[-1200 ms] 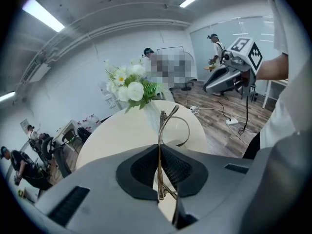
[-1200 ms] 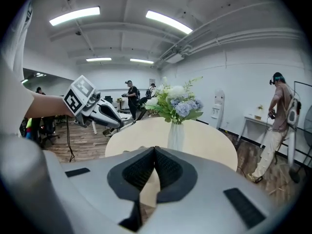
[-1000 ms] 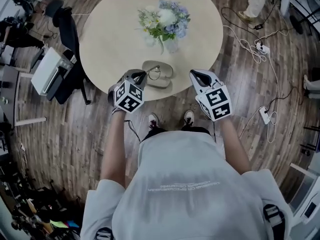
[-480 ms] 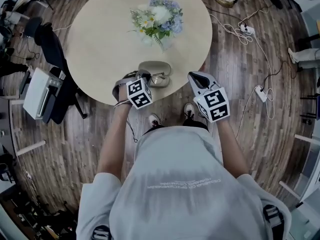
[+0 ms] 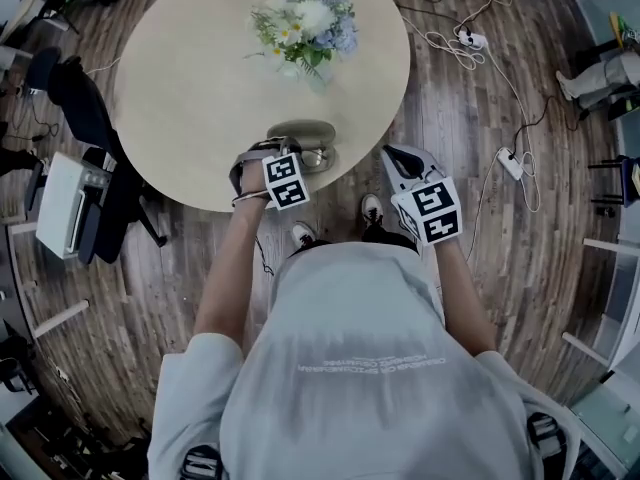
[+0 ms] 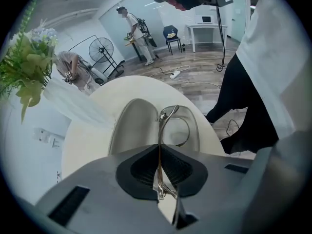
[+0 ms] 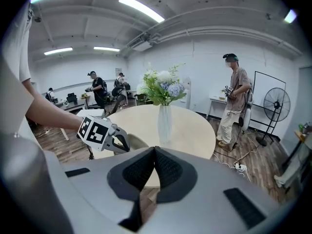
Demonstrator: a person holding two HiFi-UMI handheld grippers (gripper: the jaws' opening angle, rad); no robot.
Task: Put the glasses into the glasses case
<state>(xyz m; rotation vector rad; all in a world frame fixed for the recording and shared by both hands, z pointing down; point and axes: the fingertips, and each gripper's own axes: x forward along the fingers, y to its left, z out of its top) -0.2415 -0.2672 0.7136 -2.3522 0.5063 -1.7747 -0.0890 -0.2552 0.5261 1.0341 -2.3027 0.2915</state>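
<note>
Left tool (image 6: 159, 150) is clamped on the glasses (image 6: 160, 130). Its pads pinch the metal frame edge-on, so I see one lens ring sticking out ahead and not much else. The pads and tool body hide the back of the frame.

The glasses hang over the open glasses case (image 6: 134, 126), in front of the half nearer the counter (image 5: 180, 88) edge. I can't tell whether they touch the lining.

From the head view, the left tool (image 5: 272, 151) is at the case (image 5: 300, 133), and the glasses are too small to resolve there.

Right tool (image 7: 155, 152) has its pads shut together with nothing between them. It sits off the counter rim over the floor (image 5: 400, 158), aimed at the flower vase (image 7: 164, 121). The case is mostly hidden in the right gripper view.
</note>
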